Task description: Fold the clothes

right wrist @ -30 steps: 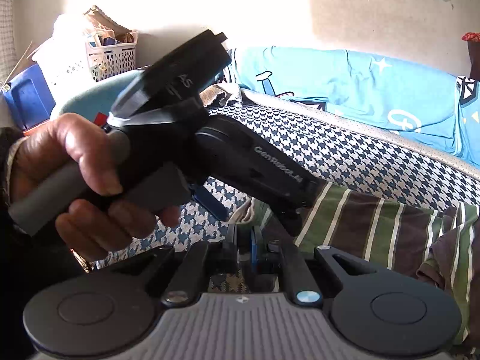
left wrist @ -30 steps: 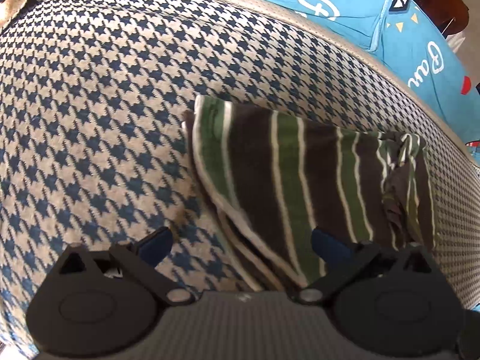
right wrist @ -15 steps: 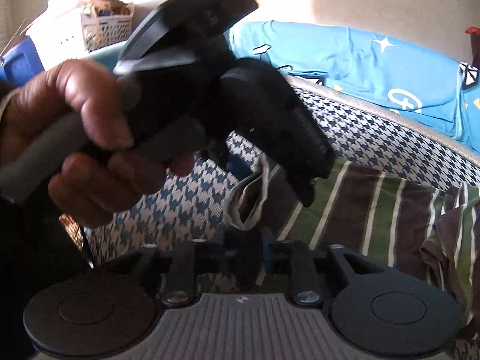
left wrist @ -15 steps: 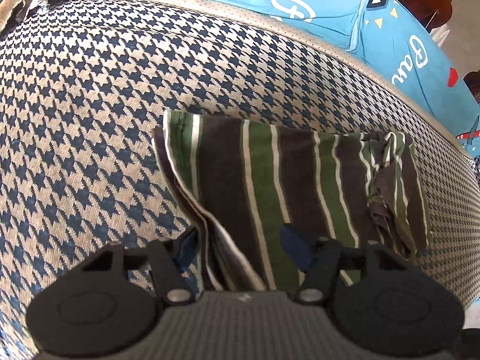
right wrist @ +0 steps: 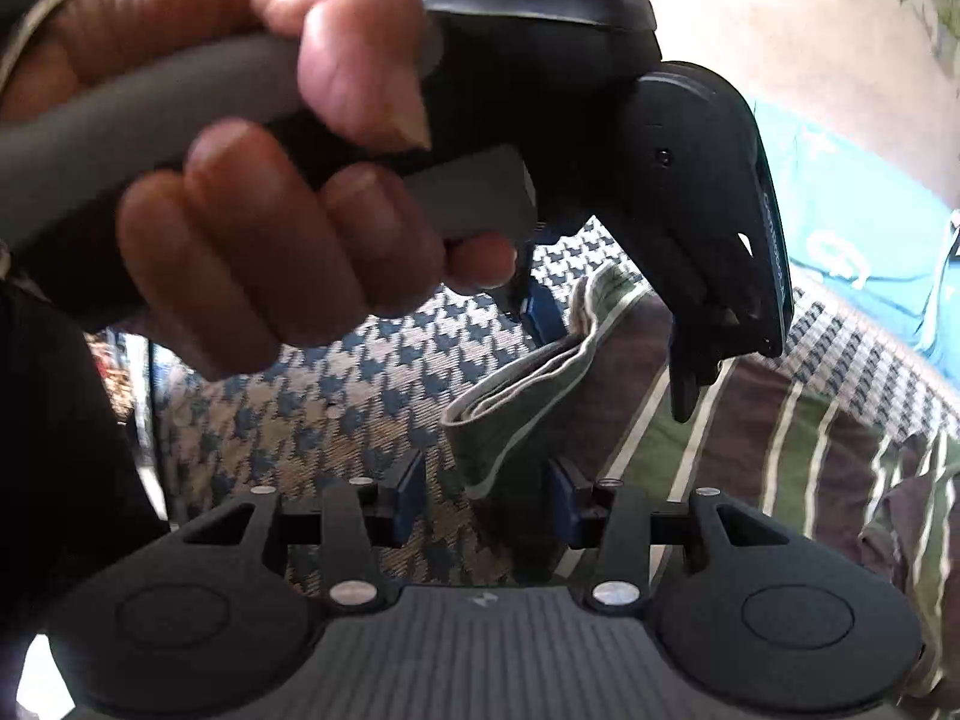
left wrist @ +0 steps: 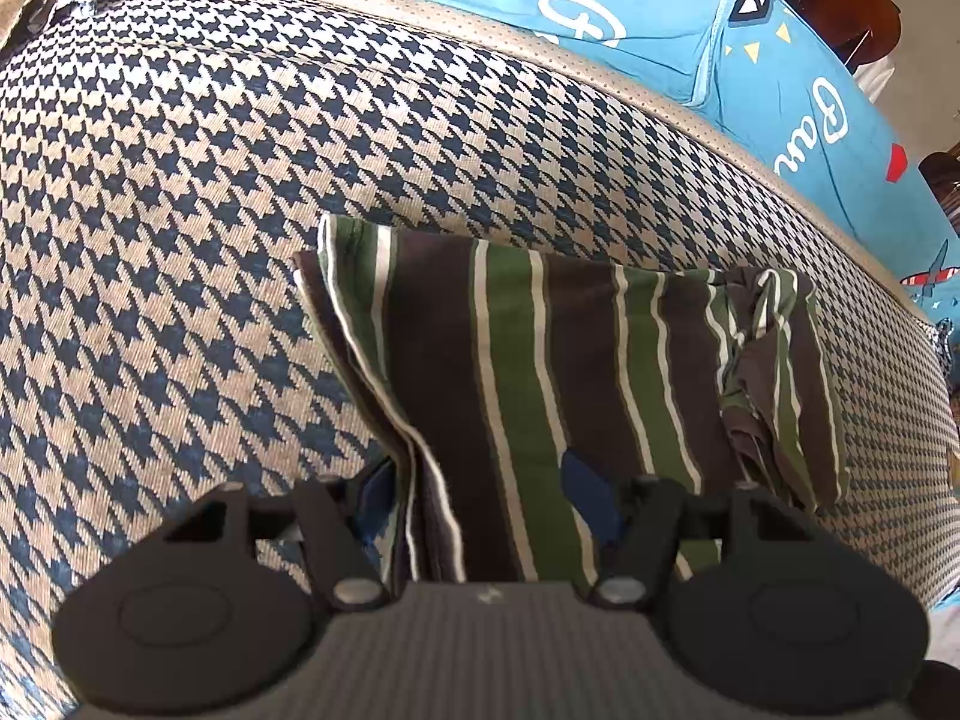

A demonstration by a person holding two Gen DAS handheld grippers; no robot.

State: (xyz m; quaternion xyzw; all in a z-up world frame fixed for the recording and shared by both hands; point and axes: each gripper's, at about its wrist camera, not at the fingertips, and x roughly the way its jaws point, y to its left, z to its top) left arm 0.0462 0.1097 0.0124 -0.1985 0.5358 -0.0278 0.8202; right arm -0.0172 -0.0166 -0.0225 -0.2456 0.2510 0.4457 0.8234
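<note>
A folded garment (left wrist: 540, 372) with green, brown and white stripes lies on the houndstooth sofa seat (left wrist: 180, 240). My left gripper (left wrist: 480, 498) is open, its blue pads straddling the garment's near left edge. In the right wrist view a hand (right wrist: 252, 180) holds that left gripper (right wrist: 612, 354) over the garment's layered corner (right wrist: 522, 384). My right gripper (right wrist: 487, 498) is open too, and the corner's tip sits between its two blue pads. The garment's right end (left wrist: 774, 384) is bunched.
Light blue printed fabric (left wrist: 690, 18) covers the sofa back beyond a beige piped edge (left wrist: 480, 30). A pale wall (right wrist: 840, 30) rises behind. A dark sleeve (right wrist: 60, 450) fills the left of the right wrist view.
My right gripper went from shut to open around the garment's corner. My left gripper moved forward over the garment's left edge and its fingers came closer together.
</note>
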